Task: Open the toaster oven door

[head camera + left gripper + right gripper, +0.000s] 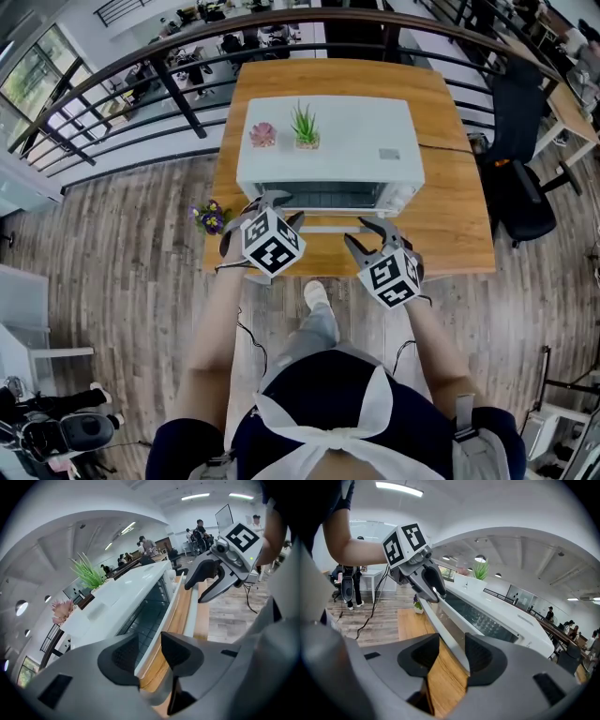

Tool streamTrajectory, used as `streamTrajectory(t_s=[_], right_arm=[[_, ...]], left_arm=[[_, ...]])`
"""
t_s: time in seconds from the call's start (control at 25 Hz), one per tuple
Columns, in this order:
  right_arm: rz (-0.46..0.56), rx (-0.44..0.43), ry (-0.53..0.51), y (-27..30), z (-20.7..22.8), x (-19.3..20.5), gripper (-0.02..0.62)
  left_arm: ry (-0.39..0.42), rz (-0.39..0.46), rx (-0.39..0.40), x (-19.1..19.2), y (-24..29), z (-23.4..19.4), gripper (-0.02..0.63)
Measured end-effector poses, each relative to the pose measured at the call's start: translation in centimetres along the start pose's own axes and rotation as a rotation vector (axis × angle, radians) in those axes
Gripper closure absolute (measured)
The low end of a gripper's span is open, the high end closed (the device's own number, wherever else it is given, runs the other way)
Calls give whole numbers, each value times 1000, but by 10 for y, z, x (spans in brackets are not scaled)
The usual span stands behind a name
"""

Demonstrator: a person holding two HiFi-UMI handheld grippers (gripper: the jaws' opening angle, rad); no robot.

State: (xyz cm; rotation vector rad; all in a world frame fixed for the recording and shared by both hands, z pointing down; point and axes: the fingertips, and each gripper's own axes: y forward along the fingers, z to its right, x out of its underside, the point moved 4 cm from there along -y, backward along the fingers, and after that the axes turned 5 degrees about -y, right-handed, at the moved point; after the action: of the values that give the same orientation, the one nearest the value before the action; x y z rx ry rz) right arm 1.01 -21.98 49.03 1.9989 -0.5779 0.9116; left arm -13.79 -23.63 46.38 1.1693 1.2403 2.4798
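Note:
A white toaster oven [328, 141] stands on a wooden table [450, 216], and its glass door [323, 198] hangs tilted out toward me. The white door handle [323, 228] runs along the door's near edge. My left gripper [284, 212] sits at the handle's left end and my right gripper [364, 232] at its right end. In the left gripper view the gripper [150, 656] has the door's white edge running between its pads. In the right gripper view the gripper [452, 656] has the white bar [450, 634] between its pads, against the right one.
A pink succulent [262, 134] and a green plant [305, 127] stand on the oven's top. A small pot of purple flowers [211, 217] sits at the table's left front corner. A black office chair [520, 187] is at the right, a curved railing [141, 56] behind.

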Motion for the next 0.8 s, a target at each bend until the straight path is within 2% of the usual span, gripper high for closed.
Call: streamTrajectory(t_s=[0.32,0.8], right_arm=[[-5,-5,1,0,-5,3,423],[-15,-16,-6,-3,-18,12,423]], left_arm=[[42,-18,13,6,5,9,489],[-50,13,64,16,1,19,489]])
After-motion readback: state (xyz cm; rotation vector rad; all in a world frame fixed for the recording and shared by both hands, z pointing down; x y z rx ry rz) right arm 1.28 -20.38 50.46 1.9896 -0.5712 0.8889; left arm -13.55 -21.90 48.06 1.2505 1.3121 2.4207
